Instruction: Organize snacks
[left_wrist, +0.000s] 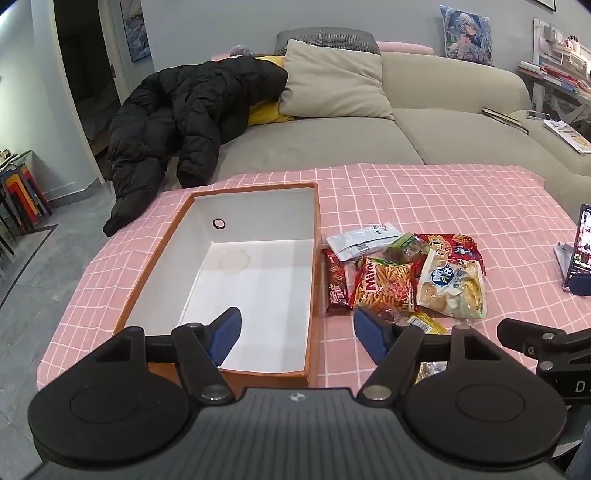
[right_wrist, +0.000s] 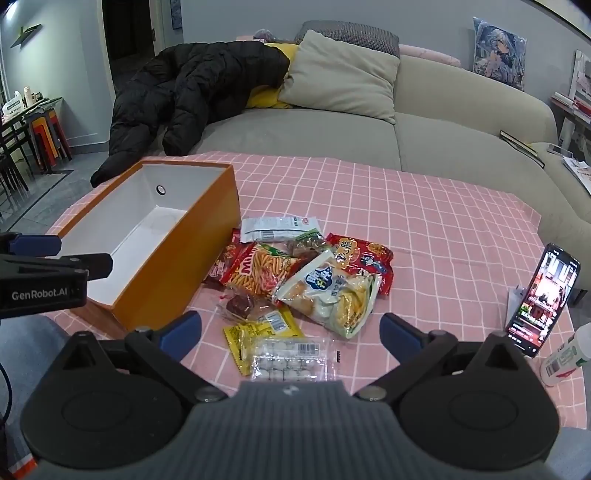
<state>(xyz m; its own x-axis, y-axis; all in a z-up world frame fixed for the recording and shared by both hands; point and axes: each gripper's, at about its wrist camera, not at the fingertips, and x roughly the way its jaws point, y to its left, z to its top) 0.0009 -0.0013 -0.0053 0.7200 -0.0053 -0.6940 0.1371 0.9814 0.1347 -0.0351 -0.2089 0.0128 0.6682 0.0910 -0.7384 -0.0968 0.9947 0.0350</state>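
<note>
Left wrist view: the left gripper (left_wrist: 297, 334) hangs with jaws spread, grasping nothing, above the near end of the orange box (left_wrist: 312, 236), whose white interior holds no snacks. The snack pile (left_wrist: 404, 275) lies on the pink tablecloth (left_wrist: 443, 195) just beside the box.

Right wrist view: the right gripper (right_wrist: 290, 332) is likewise released and empty, over a clear tray of white sweets (right_wrist: 291, 360). Judgement: sorting not begun; every packet remains outside.

We see a beige sofa (left_wrist: 369, 136) behind the table, black jacket (left_wrist: 177, 122) on it, grey walls (left_wrist: 221, 22), grey tile floor (left_wrist: 37, 266).
</note>
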